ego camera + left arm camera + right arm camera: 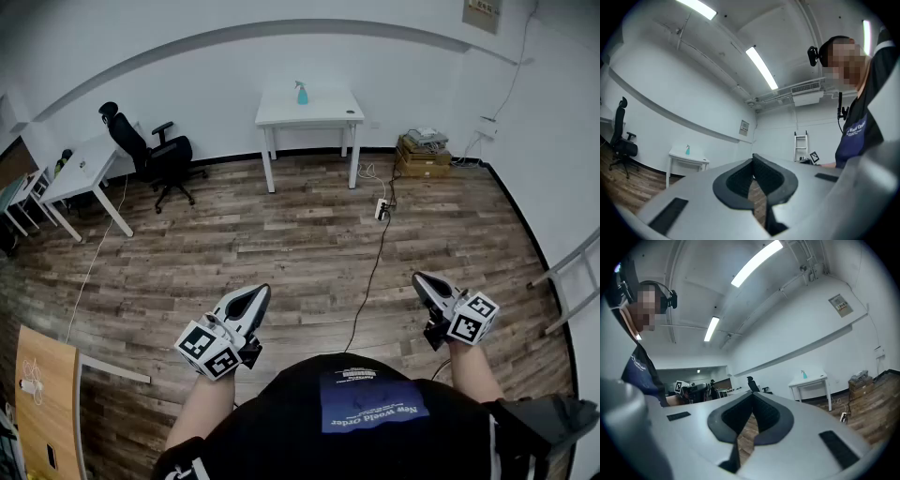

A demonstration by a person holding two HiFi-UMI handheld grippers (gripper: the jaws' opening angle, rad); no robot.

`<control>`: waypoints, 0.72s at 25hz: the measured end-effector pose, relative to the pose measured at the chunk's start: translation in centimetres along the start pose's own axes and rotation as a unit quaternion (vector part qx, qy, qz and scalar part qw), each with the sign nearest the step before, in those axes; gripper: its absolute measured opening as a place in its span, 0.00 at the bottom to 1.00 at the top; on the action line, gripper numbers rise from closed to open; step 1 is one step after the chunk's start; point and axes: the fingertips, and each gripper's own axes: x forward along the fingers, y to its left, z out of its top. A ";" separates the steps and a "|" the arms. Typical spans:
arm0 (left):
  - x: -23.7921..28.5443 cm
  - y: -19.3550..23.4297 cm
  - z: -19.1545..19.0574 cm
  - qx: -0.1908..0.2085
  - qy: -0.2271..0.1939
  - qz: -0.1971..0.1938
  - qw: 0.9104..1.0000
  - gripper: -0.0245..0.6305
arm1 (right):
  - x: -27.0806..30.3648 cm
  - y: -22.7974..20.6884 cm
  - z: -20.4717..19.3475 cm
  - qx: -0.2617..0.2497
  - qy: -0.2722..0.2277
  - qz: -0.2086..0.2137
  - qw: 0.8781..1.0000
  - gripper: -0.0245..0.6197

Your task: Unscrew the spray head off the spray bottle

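A small teal spray bottle (pixel 302 93) with a white spray head stands on a white table (pixel 323 112) against the far wall, across the room from me. It shows tiny in the left gripper view (pixel 687 150) and in the right gripper view (pixel 804 374). My left gripper (pixel 260 296) is held low near my body at the left, jaws shut and empty. My right gripper (pixel 422 280) hangs at the right, also shut with nothing in it. Both are far from the bottle.
Wood-plank floor lies between me and the table, crossed by a black cable to a power strip (pixel 382 209). A black office chair (pixel 150 150) and white desk (pixel 86 173) stand at the left, boxes (pixel 424 155) at the right wall, a ladder (pixel 572 277) at far right.
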 end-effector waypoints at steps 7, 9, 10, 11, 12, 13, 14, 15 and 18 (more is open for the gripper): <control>3.4 -3.6 -1.3 -0.004 0.002 -0.003 1.000 0.03 | -3.9 -2.5 0.6 -0.015 0.004 -0.003 1.000 0.03; 4.3 -4.6 -1.5 -0.007 0.002 -0.003 1.000 0.03 | -5.0 -3.3 0.8 -0.016 0.003 -0.003 1.000 0.03; 4.7 -5.1 -1.7 -0.008 0.002 -0.003 1.000 0.03 | -5.6 -3.6 0.9 -0.016 0.003 -0.003 1.000 0.03; 5.1 -5.5 -1.8 -0.010 0.002 -0.002 1.000 0.03 | -6.0 -4.0 0.9 -0.016 0.002 -0.002 1.000 0.03; 5.4 -5.9 -2.0 -0.012 0.003 -0.001 1.000 0.03 | -6.4 -4.3 1.0 -0.015 0.001 -0.002 1.000 0.03; 5.7 -6.3 -2.3 -0.014 0.005 0.000 1.000 0.03 | -6.7 -4.6 0.9 -0.014 0.002 -0.001 1.000 0.03; 5.9 -6.6 -2.5 -0.015 0.007 0.001 1.000 0.03 | -6.9 -4.8 0.8 -0.014 0.003 0.000 1.000 0.03; 6.0 -6.9 -2.8 -0.016 0.009 0.002 1.000 0.03 | -7.1 -5.0 0.6 -0.013 0.004 0.002 1.000 0.03; 6.6 -7.2 -3.6 -0.019 0.017 0.006 1.000 0.03 | -7.3 -5.8 0.2 -0.010 0.008 0.005 1.000 0.03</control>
